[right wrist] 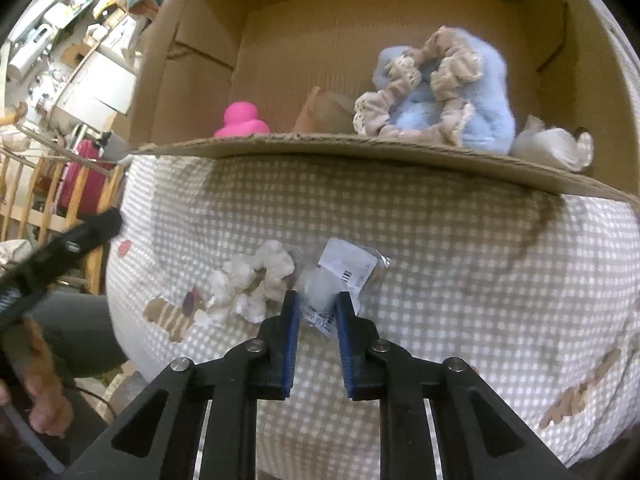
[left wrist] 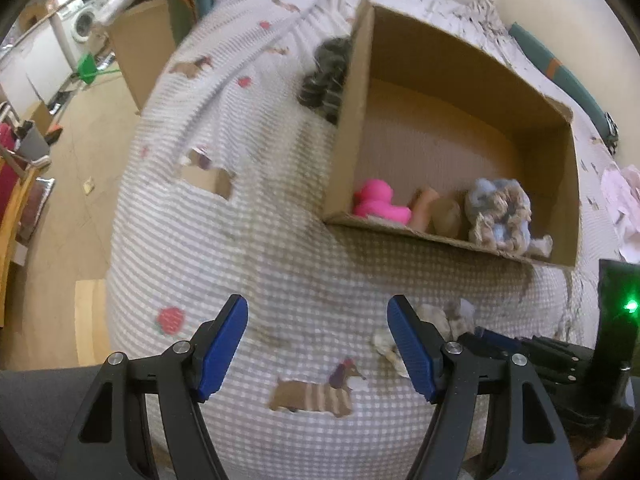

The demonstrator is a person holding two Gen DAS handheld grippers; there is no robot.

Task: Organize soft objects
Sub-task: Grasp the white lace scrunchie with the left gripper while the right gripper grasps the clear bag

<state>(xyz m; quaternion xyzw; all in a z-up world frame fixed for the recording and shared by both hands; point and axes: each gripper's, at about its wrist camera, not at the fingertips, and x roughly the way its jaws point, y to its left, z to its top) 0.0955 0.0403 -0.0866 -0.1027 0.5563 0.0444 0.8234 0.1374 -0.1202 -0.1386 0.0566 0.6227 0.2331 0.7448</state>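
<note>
Right gripper (right wrist: pixel 317 308) is pinching a clear plastic packet (right wrist: pixel 344 276) just in front of the cardboard box (right wrist: pixel 360 152), left gripper (left wrist: pixel 318 344) spread wide, holding nothing.

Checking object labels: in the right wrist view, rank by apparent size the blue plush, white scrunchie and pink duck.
1. blue plush
2. white scrunchie, though nearer the camera
3. pink duck, partly hidden by the box wall
</note>
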